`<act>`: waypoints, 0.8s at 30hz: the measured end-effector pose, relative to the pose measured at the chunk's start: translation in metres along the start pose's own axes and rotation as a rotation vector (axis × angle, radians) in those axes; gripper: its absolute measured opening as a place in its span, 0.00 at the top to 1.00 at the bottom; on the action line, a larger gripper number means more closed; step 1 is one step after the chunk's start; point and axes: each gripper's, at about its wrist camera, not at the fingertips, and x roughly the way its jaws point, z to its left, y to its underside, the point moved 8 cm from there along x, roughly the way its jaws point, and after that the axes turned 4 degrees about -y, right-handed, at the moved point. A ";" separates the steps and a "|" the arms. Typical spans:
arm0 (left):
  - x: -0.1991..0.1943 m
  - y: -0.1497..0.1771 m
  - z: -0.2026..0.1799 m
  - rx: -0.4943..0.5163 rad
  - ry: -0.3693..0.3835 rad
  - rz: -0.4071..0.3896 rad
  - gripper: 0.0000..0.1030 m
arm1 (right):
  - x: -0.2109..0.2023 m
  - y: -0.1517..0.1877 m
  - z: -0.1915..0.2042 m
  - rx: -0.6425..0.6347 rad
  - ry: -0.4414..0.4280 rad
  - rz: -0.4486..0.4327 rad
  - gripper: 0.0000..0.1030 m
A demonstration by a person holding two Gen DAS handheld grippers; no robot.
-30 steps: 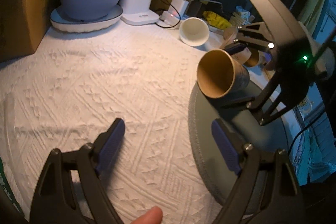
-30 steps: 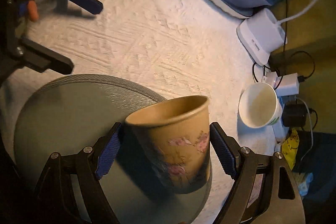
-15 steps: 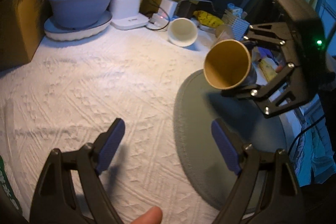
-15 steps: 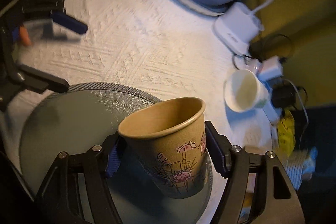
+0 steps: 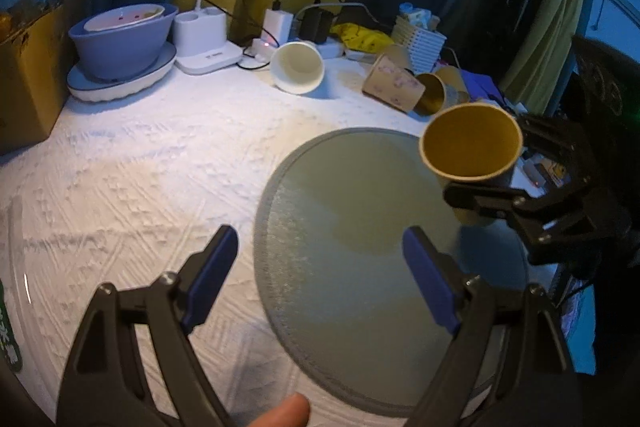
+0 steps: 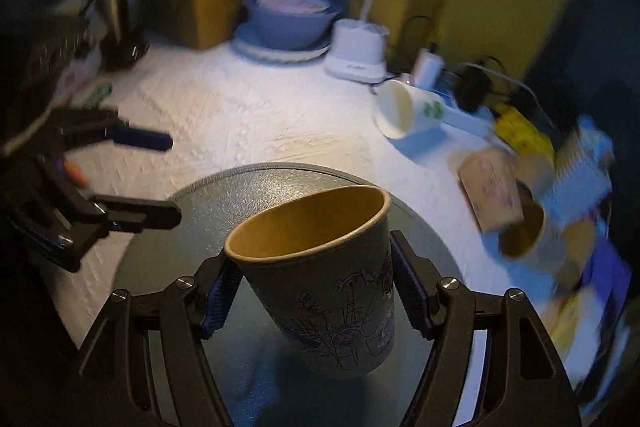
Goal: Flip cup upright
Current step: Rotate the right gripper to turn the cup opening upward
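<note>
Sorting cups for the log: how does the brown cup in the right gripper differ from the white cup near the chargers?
The brown cup is held mouth-up, slightly tilted, over the grey mat; the white cup lies on its side on the tablecloth. Brown has cartoon drawings, white a green logo. Both look empty.

we log: cup (image 6: 320,279) matt brown paper, printed drawings | mat (image 5: 360,227) grey, grainy, dull sheen | tablecloth (image 5: 140,167) white embossed cloth | 10 o'clock bowl (image 5: 120,43) smooth glossy blue

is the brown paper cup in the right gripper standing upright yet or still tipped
Nearly upright, slightly tilted. The brown paper cup has its open mouth facing up, gripped by the right gripper above the round grey mat; whether its base touches, cannot tell.
</note>
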 end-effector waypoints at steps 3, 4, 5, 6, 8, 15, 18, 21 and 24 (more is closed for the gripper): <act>-0.001 -0.001 -0.006 0.003 -0.010 -0.004 0.17 | -0.010 0.009 -0.004 0.080 -0.001 -0.056 0.29; -0.002 -0.001 -0.007 0.005 -0.012 -0.004 0.17 | -0.013 0.011 -0.005 0.105 -0.005 -0.077 0.29; -0.001 -0.002 -0.009 0.008 -0.014 -0.004 0.17 | -0.017 0.013 -0.007 0.130 -0.010 -0.100 0.29; 0.000 -0.003 -0.010 0.011 -0.018 -0.004 0.17 | -0.020 0.015 -0.009 0.165 -0.014 -0.132 0.29; 0.002 -0.005 -0.011 0.015 -0.024 0.000 0.17 | -0.024 0.017 -0.013 0.218 -0.036 -0.173 0.29; 0.002 -0.012 -0.003 0.004 -0.050 -0.008 0.17 | -0.015 0.016 -0.009 0.303 -0.115 -0.227 0.29; 0.002 -0.012 -0.002 0.001 -0.047 -0.010 0.17 | -0.010 0.015 -0.004 0.309 -0.137 -0.228 0.29; 0.002 -0.011 -0.004 0.008 -0.037 -0.010 0.17 | -0.003 0.018 -0.002 0.310 -0.135 -0.210 0.29; 0.002 -0.011 -0.007 0.012 -0.027 -0.011 0.17 | 0.000 0.025 -0.005 0.324 -0.124 -0.199 0.29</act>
